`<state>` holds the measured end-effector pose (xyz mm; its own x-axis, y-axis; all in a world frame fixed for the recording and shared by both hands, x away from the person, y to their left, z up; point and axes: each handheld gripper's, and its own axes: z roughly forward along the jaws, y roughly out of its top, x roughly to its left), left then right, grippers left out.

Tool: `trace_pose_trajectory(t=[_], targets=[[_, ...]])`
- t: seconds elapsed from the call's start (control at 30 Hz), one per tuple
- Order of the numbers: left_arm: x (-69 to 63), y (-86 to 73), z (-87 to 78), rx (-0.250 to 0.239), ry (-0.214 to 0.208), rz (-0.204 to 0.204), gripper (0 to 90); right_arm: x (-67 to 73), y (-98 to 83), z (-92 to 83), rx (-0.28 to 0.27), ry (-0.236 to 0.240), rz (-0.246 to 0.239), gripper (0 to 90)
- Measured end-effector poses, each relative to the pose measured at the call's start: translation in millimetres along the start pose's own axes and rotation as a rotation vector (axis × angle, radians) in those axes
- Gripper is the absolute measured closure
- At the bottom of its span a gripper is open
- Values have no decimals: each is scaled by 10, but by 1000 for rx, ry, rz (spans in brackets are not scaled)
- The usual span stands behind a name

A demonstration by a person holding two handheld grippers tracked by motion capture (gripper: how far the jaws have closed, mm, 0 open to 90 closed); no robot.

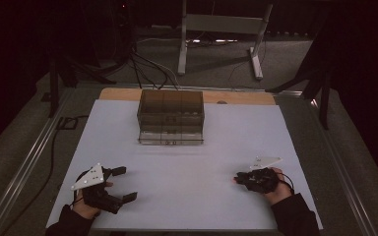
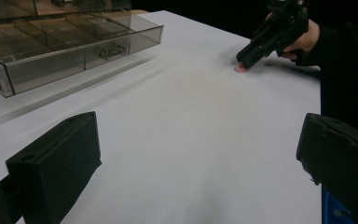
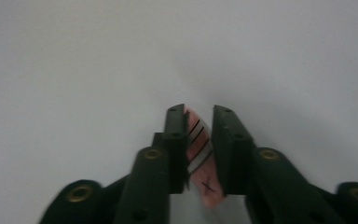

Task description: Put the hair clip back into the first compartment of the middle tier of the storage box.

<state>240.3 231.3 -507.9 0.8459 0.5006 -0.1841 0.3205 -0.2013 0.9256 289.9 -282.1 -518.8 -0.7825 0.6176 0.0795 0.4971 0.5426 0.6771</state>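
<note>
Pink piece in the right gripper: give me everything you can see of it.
The pink piece is small, thin and flat, pale pink with black stripes, a white band and a small black cross mark; its material is unclear. It stands on edge, tilted, clamped between the jaws of the right gripper. In the left gripper view it shows as a pink spot at the gripper tip, at or just above the white table.

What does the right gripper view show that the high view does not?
Right gripper view: black stripes and a small cross mark on the pink piece pinched between the fingers.

High view: the clear drawer box, the left gripper with fingers spread, the floor cables.

Both: the white table and the right gripper, closed at its tip.
</note>
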Motion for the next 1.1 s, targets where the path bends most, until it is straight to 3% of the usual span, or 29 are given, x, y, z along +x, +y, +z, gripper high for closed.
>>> trace_pose_trajectory(t=[0.17, 0.33, 0.8, 1.1], targets=[[2, -2, 4, 4, 0, 2, 5, 47, 9, -37, -10, 11, -7, 847], [2, -1, -2, 1, 3, 2, 5, 103, 12, 21, 22, 20, -23, 847], [-1, -2, 2, 6, 2, 6, 5, 104, 32, 48, 48, 21, 2, 855], [1, -5, 6, 9, -1, 7, 5, 72, 60, 14, 23, 28, 31, 855]])
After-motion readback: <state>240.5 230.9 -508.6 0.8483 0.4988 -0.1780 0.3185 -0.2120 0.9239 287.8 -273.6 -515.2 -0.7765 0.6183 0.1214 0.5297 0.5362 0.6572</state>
